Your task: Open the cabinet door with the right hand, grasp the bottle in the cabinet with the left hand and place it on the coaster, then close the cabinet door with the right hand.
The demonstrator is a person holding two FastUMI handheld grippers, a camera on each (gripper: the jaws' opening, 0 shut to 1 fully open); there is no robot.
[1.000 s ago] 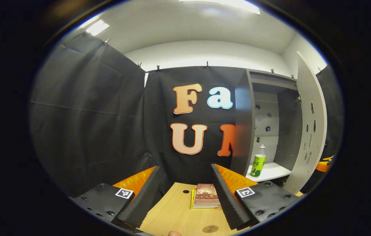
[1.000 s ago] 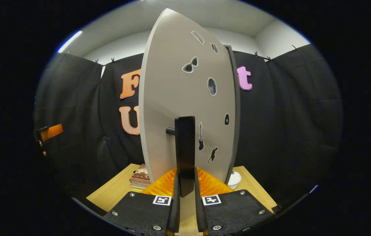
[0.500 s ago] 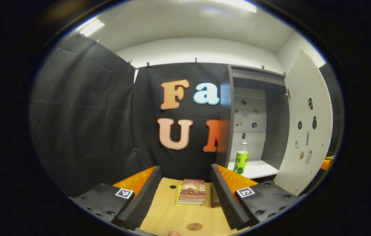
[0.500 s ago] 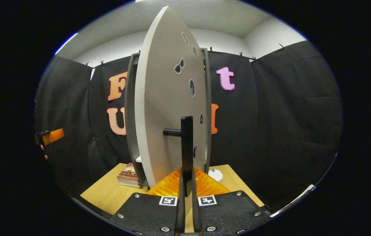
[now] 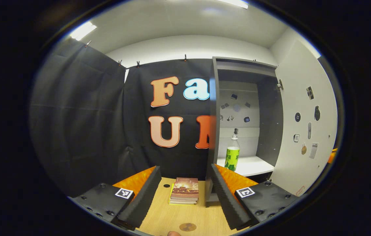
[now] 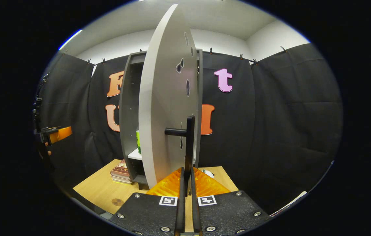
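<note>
Meanwhile clamped the right gripper (image 6: 185,183) on the door handle (image 6: 189,144), cabinet door (image 6: 164,108) swung open. Held the left gripper (image 5: 185,193) wide above the desk (image 5: 172,216); left the bottle (image 5: 232,154) upright inside

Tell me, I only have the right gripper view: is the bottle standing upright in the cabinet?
Observer: Yes. In the left gripper view the bottle stands upright on the white shelf.
Operator: Is the left hand-held gripper ready for it?
Observer: The left hand-held gripper is open and empty, with the bottle beyond its right finger.
Operator: What lies between its fingers?
Observer: A stack of books on the table, with the round coaster nearer the camera.
</note>
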